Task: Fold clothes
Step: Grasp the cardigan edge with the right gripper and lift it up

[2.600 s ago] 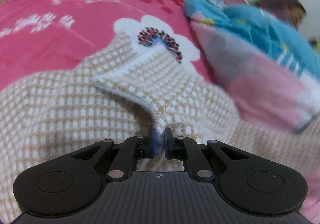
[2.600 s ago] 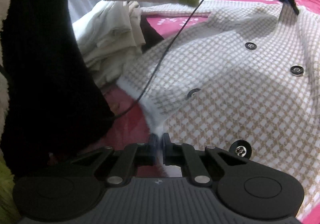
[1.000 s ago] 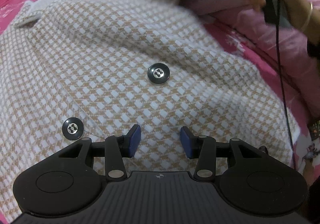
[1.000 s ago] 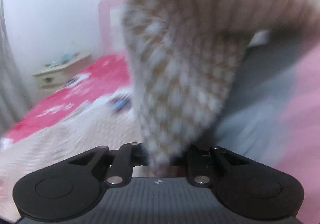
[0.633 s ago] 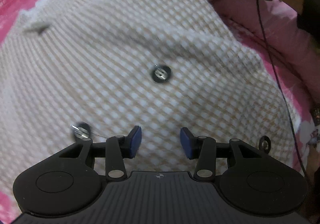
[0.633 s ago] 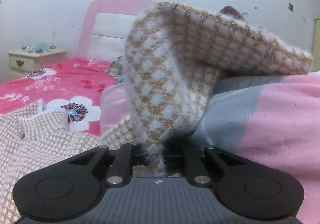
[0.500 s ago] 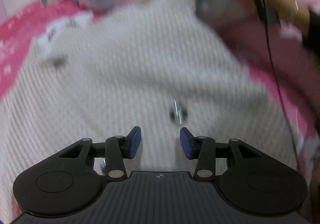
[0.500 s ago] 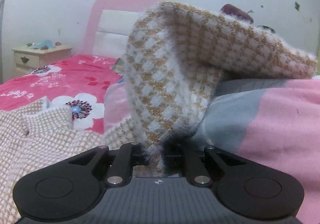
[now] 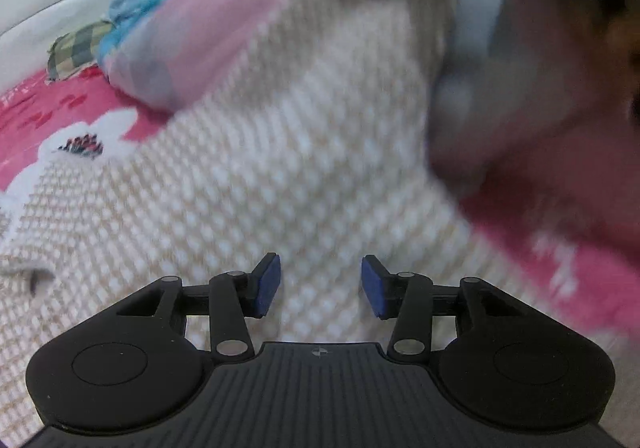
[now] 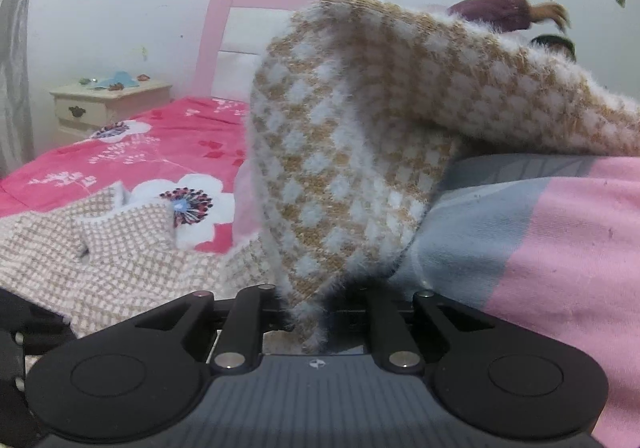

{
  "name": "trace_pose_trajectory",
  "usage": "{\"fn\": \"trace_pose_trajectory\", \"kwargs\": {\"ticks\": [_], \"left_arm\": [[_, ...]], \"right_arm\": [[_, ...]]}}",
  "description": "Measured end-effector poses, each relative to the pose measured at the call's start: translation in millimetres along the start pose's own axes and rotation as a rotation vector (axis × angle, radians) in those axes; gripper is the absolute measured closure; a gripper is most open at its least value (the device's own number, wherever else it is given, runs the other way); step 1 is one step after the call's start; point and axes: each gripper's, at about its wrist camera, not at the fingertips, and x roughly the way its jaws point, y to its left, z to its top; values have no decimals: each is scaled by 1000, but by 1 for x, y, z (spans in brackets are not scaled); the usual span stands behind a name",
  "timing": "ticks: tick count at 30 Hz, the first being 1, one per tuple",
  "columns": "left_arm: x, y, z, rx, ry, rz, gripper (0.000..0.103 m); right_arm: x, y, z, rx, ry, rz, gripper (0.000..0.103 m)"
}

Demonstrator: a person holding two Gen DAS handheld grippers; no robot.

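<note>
Both wrist views close (sharing cardigan [image 9: 280, 151]).

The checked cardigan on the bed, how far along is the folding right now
Early. Done: the checked cardigan lies spread on the pink bedspread. In hand: the right gripper, whose jaws are opening, has a lifted fold of it between them, raised over the pink and grey quilt. The left gripper is open and empty above the cloth. Left: laying that fold down and all further folds.

no readable text, labels, brands, numbers or signs in either view
</note>
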Motion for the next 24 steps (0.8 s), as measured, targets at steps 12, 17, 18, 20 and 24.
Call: {"fn": "trace_pose_trajectory", "kwargs": {"ticks": [12,17,18,20,24], "left_arm": [[55,-5,10,-156,78,45,57],[66,1,20,-244,118,52,57],[67,1,21,-255,119,56,57],[68,-1,20,-253,118,70,57],[69,-3,22,-224,118,88,57]], "right_arm": [[-111,13,-59,-3,276,202,49],[-116,51,-120,74,412,436,64],[-117,60,-131,60,427,467,65],[-126,71,-155,43,477,476,66],[-150,82,-195,88,620,510,66]]}}
